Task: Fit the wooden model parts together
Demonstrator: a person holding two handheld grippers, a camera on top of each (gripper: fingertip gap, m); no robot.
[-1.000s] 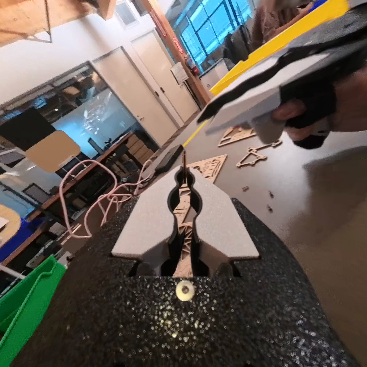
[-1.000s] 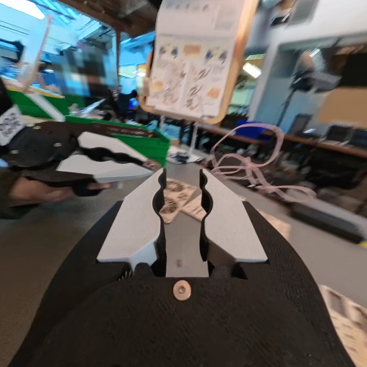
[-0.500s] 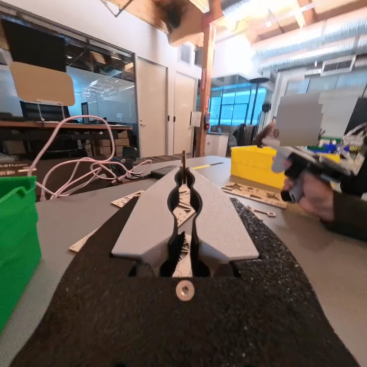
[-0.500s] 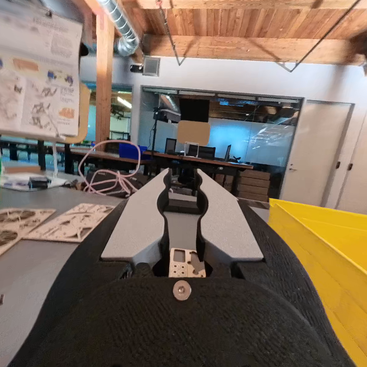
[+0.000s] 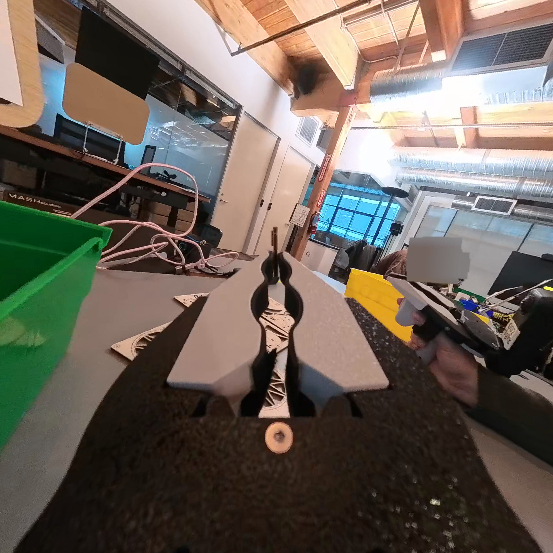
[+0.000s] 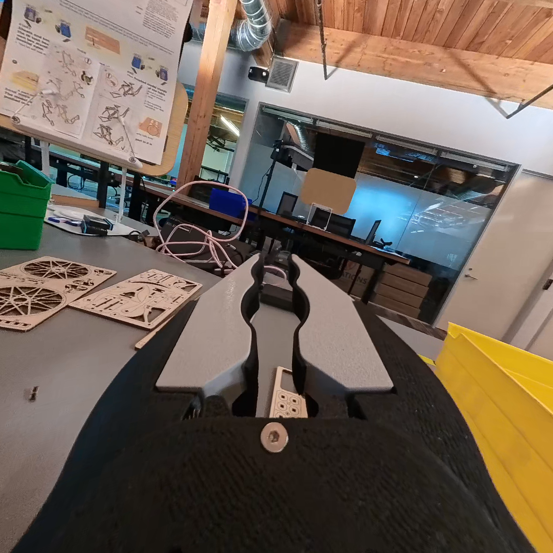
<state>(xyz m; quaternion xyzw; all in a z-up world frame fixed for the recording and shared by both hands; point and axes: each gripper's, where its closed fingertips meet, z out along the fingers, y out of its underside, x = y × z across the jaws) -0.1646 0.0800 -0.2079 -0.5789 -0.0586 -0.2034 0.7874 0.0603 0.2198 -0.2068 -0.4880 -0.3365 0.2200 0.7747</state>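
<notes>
Left wrist view: left gripper (image 5: 275, 260) pinches a thin wooden part (image 5: 274, 239), upright; right gripper (image 6: 276, 263), spread and empty, is well apart toward the desk's right edge.

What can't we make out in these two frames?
- Left wrist view: the thin wooden part pinched at the left claw tip shows edge-on only; its shape is unreadable.
- Left wrist view: the right claw's tips are seen side-on, so the opening is unclear here.
- Right wrist view: the small punched sheet under the right claw is mostly hidden by the claw body.
- Right wrist view: the yellow bin is cut by the right edge; its contents are unseen.
</notes>
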